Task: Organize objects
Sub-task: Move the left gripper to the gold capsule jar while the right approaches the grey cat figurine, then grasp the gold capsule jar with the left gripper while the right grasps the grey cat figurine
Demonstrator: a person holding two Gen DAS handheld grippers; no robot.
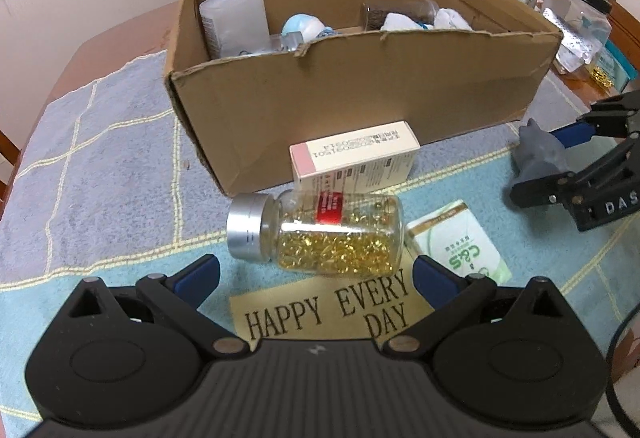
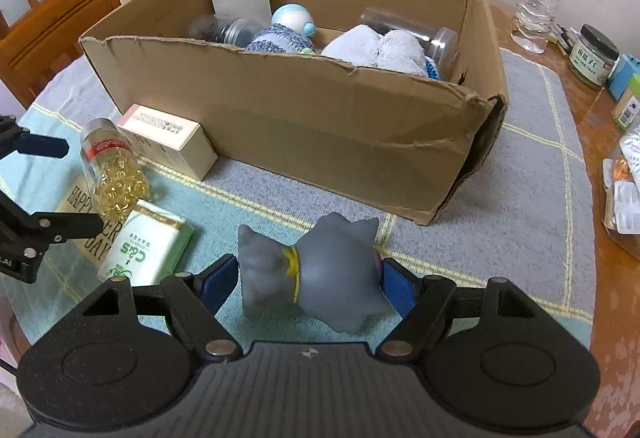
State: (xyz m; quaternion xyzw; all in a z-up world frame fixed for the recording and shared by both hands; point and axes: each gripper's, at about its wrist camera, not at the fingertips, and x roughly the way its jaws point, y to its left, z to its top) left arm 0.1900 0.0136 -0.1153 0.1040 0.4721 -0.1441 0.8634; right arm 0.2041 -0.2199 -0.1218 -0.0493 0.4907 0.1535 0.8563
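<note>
Your right gripper (image 2: 310,280) has its fingers clamped on the grey toy figure (image 2: 312,274), just in front of the cardboard box (image 2: 320,126) where sorted items collect. Your left gripper (image 1: 316,274) hangs with fingers apart before the capsule bottle (image 1: 320,234) lying on the tabletop (image 1: 100,158), seemingly next for packing.

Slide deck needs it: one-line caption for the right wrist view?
Right gripper clasps a grey toy before the cardboard box.

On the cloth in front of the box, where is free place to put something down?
Free: the grey cloth right of the grey toy, along the cardboard box. Crowded: the left part, with capsule bottle, white carton and green pack.
</note>
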